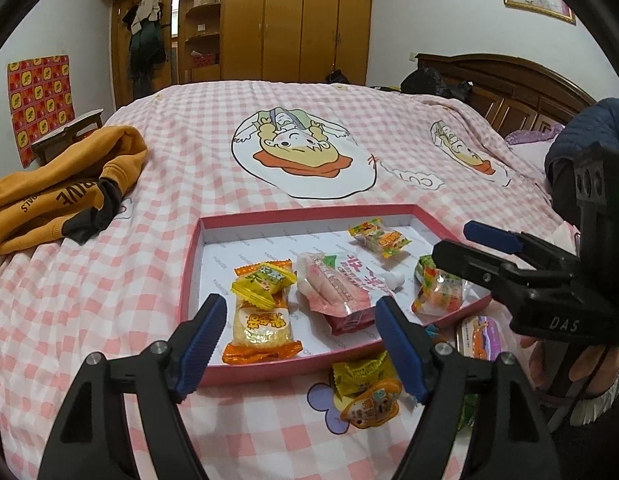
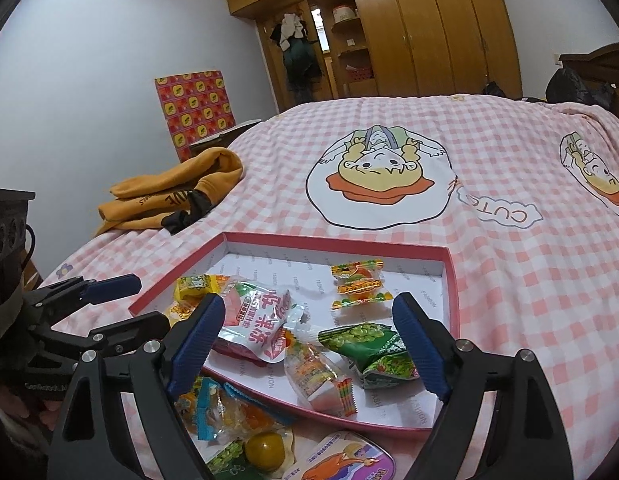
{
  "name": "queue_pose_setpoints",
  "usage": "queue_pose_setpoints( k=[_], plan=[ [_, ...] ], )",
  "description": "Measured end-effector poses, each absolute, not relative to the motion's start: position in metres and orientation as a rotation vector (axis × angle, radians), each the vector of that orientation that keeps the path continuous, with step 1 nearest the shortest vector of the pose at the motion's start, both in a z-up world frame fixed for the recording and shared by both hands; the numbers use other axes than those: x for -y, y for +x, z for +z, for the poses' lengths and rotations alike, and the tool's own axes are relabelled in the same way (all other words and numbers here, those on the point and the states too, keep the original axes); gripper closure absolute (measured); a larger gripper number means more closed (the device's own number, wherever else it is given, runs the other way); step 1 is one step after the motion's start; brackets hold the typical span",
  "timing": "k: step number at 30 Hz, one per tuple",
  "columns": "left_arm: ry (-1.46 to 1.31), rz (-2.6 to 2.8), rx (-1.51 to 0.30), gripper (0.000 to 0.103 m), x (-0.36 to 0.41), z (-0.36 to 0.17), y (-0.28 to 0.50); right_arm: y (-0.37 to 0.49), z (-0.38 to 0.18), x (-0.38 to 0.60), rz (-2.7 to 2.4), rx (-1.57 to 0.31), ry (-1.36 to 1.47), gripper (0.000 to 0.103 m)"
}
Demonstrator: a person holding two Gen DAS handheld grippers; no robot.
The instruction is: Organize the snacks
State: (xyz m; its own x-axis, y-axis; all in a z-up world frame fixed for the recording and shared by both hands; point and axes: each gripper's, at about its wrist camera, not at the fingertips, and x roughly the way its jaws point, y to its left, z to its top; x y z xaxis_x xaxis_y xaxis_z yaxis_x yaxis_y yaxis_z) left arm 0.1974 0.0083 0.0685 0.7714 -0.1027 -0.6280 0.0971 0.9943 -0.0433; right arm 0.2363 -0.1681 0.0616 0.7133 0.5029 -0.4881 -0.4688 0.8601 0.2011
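both grippers, left gripper (image 1: 299, 344) and right gripper (image 2: 309, 344), hover with jaws released and empty over the tray (image 1: 191, 276), ready to gather the loose snacks (image 1: 365, 392) near it on the bed.

I see a pink checked bedspread (image 1: 181, 184) printed with upside-down cartoon figures (image 2: 383, 174), and an orange hoodie (image 1: 57, 184) crumpled near its left edge. Beyond the bed stands a wooden wardrobe (image 1: 305, 20) with dark clothes (image 1: 145, 40) hanging at its open shelves. A red-and-yellow patterned panel (image 2: 195, 110) leans on the left wall, and a dark headboard (image 1: 509, 84) closes the right.
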Motion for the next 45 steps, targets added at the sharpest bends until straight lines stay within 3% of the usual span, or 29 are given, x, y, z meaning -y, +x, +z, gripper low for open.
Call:
queue_pose_setpoints(
  k=[9, 16, 45],
  plan=[
    [-0.051, -0.115, -0.707, 0.022, -0.014, 0.068, 0.194, 0.231, 0.061, 0.166, 0.547, -0.574, 0.054, 0.015],
    [-0.049, -0.135, -0.692, 0.015, -0.011, 0.074, 0.184, 0.224, 0.063, 0.166, 0.553, -0.571, 0.066, 0.015],
    [-0.004, -0.121, -0.712, 0.015, -0.001, 0.081, 0.152, 0.184, 0.075, 0.175, 0.527, -0.591, 0.035, 0.015]
  ],
)
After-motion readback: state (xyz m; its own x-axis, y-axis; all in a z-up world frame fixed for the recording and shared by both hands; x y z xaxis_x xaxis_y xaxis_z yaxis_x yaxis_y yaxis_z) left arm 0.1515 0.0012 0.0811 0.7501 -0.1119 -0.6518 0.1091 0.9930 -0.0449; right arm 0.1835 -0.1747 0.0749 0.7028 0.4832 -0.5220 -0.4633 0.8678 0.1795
